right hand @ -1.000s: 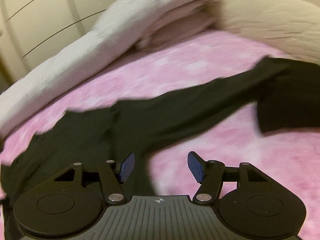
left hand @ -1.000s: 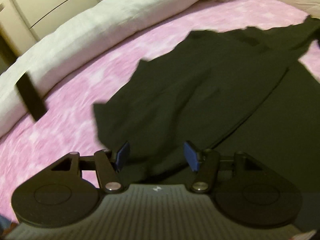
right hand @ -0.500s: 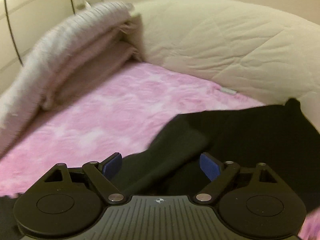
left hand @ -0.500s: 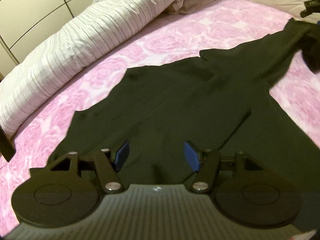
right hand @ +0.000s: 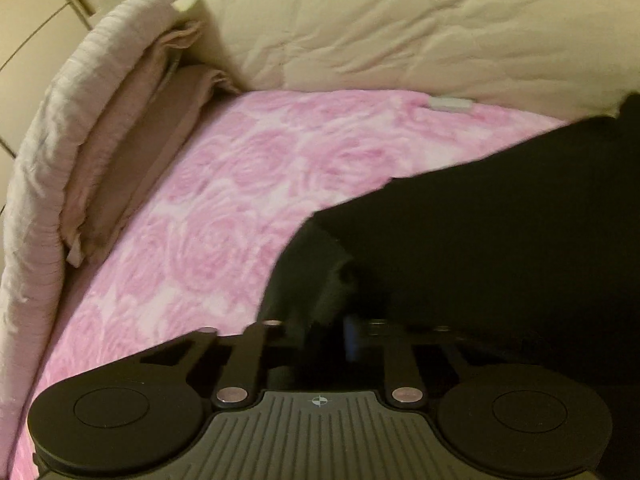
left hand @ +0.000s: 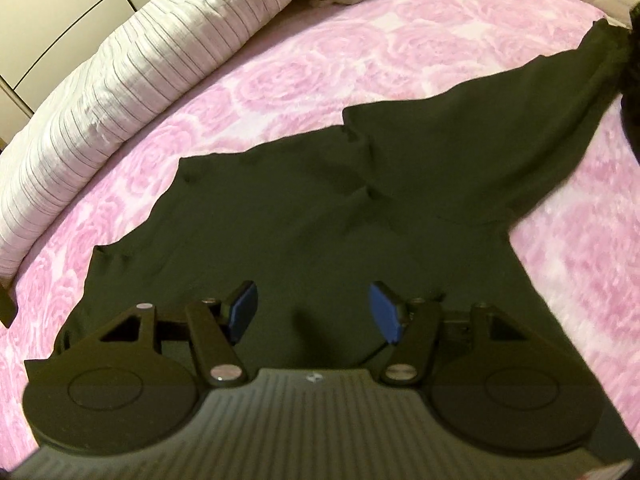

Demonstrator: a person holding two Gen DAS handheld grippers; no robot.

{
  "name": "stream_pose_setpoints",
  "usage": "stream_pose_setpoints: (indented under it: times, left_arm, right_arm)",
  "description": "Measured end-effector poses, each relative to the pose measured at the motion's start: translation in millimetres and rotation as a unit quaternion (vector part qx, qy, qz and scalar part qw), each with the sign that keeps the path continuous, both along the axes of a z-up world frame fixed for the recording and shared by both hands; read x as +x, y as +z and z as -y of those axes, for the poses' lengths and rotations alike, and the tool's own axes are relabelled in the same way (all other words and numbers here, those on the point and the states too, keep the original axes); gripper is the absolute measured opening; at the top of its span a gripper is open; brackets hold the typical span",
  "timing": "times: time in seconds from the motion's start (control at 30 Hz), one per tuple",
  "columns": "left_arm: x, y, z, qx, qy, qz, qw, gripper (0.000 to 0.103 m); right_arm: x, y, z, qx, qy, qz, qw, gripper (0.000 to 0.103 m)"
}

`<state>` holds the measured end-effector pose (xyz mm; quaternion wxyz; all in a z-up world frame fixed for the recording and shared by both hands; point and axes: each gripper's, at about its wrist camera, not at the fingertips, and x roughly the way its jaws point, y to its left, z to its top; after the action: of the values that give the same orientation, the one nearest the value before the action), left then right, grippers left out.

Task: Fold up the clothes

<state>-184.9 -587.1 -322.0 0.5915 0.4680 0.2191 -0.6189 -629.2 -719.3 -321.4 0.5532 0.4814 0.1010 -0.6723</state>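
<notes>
Your left fingers (left hand: 244, 312) stand apart above the dark shirt (left hand: 320, 220), pinching nothing. Your right gripper (right hand: 324, 332) has just been closing and its fingers now clench a bunched edge of the shirt (right hand: 480, 248). Shirt lies spread on the pink rose bed (left hand: 328, 48), one sleeve (left hand: 560, 92) stretched toward the far right corner. White duvet (left hand: 120, 68) along the left edge, cream pillow (right hand: 400, 28) at the head.

Both wrist views look steeply down, close over the bedspread (left hand: 360, 60).
</notes>
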Motion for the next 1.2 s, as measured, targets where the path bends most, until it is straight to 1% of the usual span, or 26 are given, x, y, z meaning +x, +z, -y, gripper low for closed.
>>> stream_pose_setpoints:
  times: [0.07,0.17,0.2,0.27,0.33,0.4,0.43,0.5,0.57,0.63,0.73,0.8,0.87,0.9,0.93,0.97,1.0,1.03,1.07,1.1,1.13,1.2]
  left_arm:
    - [2,0,-1,-0.002,0.001,-0.003,1.0000,0.058]
    - [13,1,-8,-0.006,0.007,-0.010,0.9999,0.058]
    - [19,2,-12,-0.008,0.010,-0.012,0.9998,0.058]
    - [32,5,-22,-0.014,0.015,-0.017,0.9997,0.058]
    - [48,9,-34,-0.019,0.022,-0.021,0.9993,0.058]
    - [69,14,-49,-0.027,0.033,-0.025,0.9988,0.058]
    - [80,16,-56,-0.029,0.039,-0.027,0.9985,0.058]
    - [106,21,-72,-0.034,0.053,-0.028,0.9976,0.058]
    - [136,27,-92,-0.040,0.071,-0.030,0.9962,0.058]
    - [164,29,-109,-0.042,0.090,-0.029,0.9947,0.058]
    - [204,28,-132,-0.040,0.116,-0.024,0.9922,0.059]
    - [230,26,-146,-0.038,0.132,-0.023,0.9903,0.059]
    - [248,23,-157,-0.036,0.143,-0.024,0.9887,0.059]
    - [255,22,-160,-0.035,0.149,-0.027,0.9879,0.059]
    - [262,21,-164,-0.033,0.154,-0.031,0.9870,0.059]
    - [269,21,-167,-0.032,0.160,-0.035,0.9860,0.059]
    - [273,21,-169,-0.033,0.163,-0.042,0.9851,0.059]
    - [274,21,-167,-0.035,0.163,-0.052,0.9847,0.059]
    - [273,22,-165,-0.036,0.161,-0.062,0.9843,0.059]
    - [271,22,-160,-0.037,0.156,-0.075,0.9843,0.059]
    - [269,22,-154,-0.038,0.149,-0.088,0.9842,0.059]
    - [260,21,-137,-0.036,0.126,-0.122,0.9839,0.059]
  right_arm:
    - [2,8,-1,-0.006,0.008,-0.026,1.000,0.008]
    - [31,42,-9,-0.059,0.057,-0.091,0.992,0.006]
    - [45,55,-12,-0.082,0.078,-0.111,0.987,0.006]
    - [87,89,-22,-0.138,0.136,-0.147,0.970,0.006]
    - [143,118,-38,-0.190,0.199,-0.177,0.945,0.006]
    - [207,137,-60,-0.228,0.264,-0.194,0.917,0.006]
    - [245,140,-74,-0.243,0.301,-0.198,0.901,0.006]
    - [312,136,-101,-0.261,0.365,-0.200,0.871,0.006]
    - [382,121,-131,-0.271,0.425,-0.200,0.840,0.006]
    - [441,97,-159,-0.278,0.476,-0.200,0.810,0.006]
    - [515,60,-197,-0.284,0.539,-0.199,0.768,0.006]
    - [548,38,-214,-0.268,0.582,-0.191,0.743,0.006]
    - [570,20,-230,-0.249,0.613,-0.196,0.724,0.007]
    - [577,12,-235,-0.230,0.631,-0.193,0.715,0.007]
    - [580,6,-239,-0.213,0.645,-0.184,0.711,0.013]
    - [580,3,-243,-0.202,0.656,-0.176,0.706,0.033]
    - [573,5,-245,-0.203,0.660,-0.173,0.702,0.059]
    - [563,8,-246,-0.203,0.659,-0.172,0.704,0.067]
    - [553,11,-247,-0.203,0.657,-0.171,0.705,0.070]
    - [543,14,-248,-0.202,0.656,-0.170,0.707,0.070]
    - [532,17,-247,-0.202,0.651,-0.174,0.711,0.070]
    - [503,21,-237,-0.200,0.619,-0.193,0.735,0.070]
